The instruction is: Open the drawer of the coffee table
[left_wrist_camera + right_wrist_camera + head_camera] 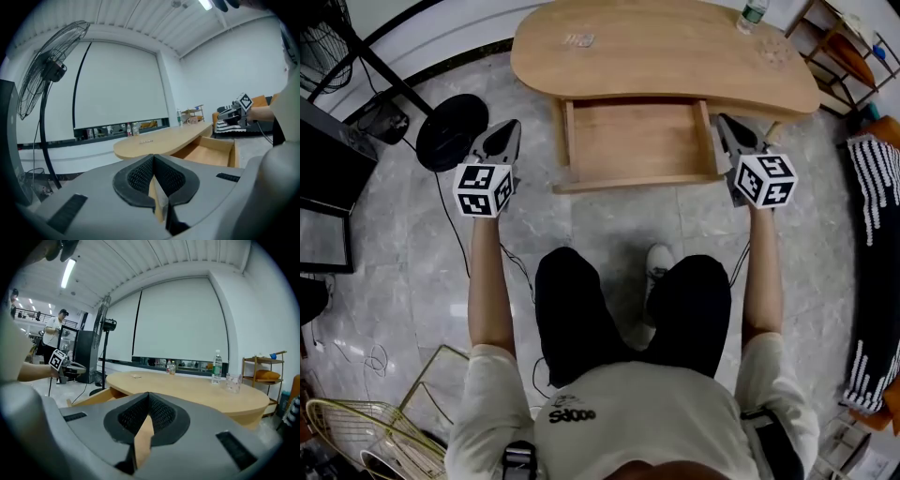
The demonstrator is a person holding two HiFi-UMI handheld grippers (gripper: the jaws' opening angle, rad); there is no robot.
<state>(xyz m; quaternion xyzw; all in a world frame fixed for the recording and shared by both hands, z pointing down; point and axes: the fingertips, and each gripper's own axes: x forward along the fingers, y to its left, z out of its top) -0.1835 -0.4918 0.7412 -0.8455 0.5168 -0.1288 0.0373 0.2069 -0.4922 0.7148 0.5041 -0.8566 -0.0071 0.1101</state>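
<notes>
Drawer (637,141): upper centre of the head view, pulled well out from under the tabletop (666,52), shallow open wooden box, nothing seen inside; also at right of centre in the left gripper view (211,154)

Handling, judged: stiff wood, light while empty, sliding straight out, prone to binding if pulled from one corner only. No handle or knob seen; best hold probably the front board, pinched over its top edge or hooked from below, near the middle or at both ends together. Smooth finish, so somewhat slippery under the pads

Left gripper (510,126): left of the drawer, well apart from it, fingers closed together on nothing (157,180)

Right gripper (724,119): by the drawer's right side in the head view, contact not evident, fingers closed together, empty (147,418)

Pose: both forearms stretched forward and roughly parallel, one on each side of the knees, grippers aimed roughly level across the tabletop
</notes>
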